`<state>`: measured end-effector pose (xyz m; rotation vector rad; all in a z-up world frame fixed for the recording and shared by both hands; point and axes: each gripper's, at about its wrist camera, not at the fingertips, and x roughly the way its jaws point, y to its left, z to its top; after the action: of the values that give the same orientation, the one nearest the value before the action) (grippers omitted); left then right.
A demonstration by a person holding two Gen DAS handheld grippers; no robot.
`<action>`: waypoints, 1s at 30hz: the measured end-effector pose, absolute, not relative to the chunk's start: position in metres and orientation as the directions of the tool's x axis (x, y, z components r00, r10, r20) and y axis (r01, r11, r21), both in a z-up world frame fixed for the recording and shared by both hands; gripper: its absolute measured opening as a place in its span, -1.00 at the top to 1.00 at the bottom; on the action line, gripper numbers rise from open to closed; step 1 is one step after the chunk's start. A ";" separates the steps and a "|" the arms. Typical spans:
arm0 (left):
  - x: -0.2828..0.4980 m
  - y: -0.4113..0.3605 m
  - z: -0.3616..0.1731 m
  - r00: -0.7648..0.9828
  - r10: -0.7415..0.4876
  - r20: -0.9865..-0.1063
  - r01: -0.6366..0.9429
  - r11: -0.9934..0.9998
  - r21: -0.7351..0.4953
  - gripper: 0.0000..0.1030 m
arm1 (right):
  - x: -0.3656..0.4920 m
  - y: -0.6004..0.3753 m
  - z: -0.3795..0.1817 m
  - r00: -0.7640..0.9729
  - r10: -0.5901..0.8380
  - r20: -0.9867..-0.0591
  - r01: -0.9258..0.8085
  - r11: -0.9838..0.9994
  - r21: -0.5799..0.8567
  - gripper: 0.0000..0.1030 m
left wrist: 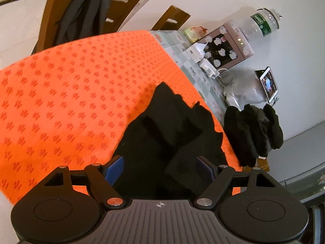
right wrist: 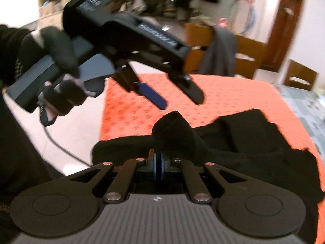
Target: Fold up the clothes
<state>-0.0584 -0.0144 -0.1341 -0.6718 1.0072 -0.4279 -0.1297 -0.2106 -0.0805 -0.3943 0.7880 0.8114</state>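
Soft, light, limp black fabric garment (right wrist: 233, 140), rumpled on the near right of the orange patterned cloth (left wrist: 71, 81) over the worktop. Right tongs (right wrist: 159, 158) pinching a raised fold; left tongs (right wrist: 174, 96) spread above. Best gripped at edges or corners; likely to sag.

**Black garment half-gathered on the orange cloth**

A black garment (right wrist: 243, 142) lies crumpled on the orange patterned cloth (left wrist: 71, 81), its folds bunched into soft ridges with jagged edges. One rounded fold (right wrist: 172, 128) stands up from the heap, lifted clear of the rest. A second pile of black clothes (left wrist: 254, 132) sits just past the cloth's edge, lumpy and unfolded.
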 end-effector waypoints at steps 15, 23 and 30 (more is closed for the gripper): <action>-0.086 -0.020 -0.157 0.333 -0.594 -0.733 0.063 0.789 -0.611 -0.36 | -0.132 -0.219 -0.068 0.257 0.586 -0.769 -0.822 0.551 0.145 0.47; -0.095 -0.035 -0.154 0.325 -0.549 -0.770 0.183 0.835 -0.518 -0.01 | -0.133 -0.284 -0.065 0.377 0.560 -0.738 -0.633 0.737 0.237 0.31; -0.102 -0.067 -0.162 0.291 -0.501 -0.815 0.373 0.844 -0.386 0.28 | -0.140 -0.358 -0.081 0.505 0.461 -0.730 -0.351 0.882 0.314 0.31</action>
<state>-0.1022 -0.0668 -0.1617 -0.1296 1.1344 -0.5853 -0.1401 -0.3583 -0.0810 0.1315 0.9192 0.4912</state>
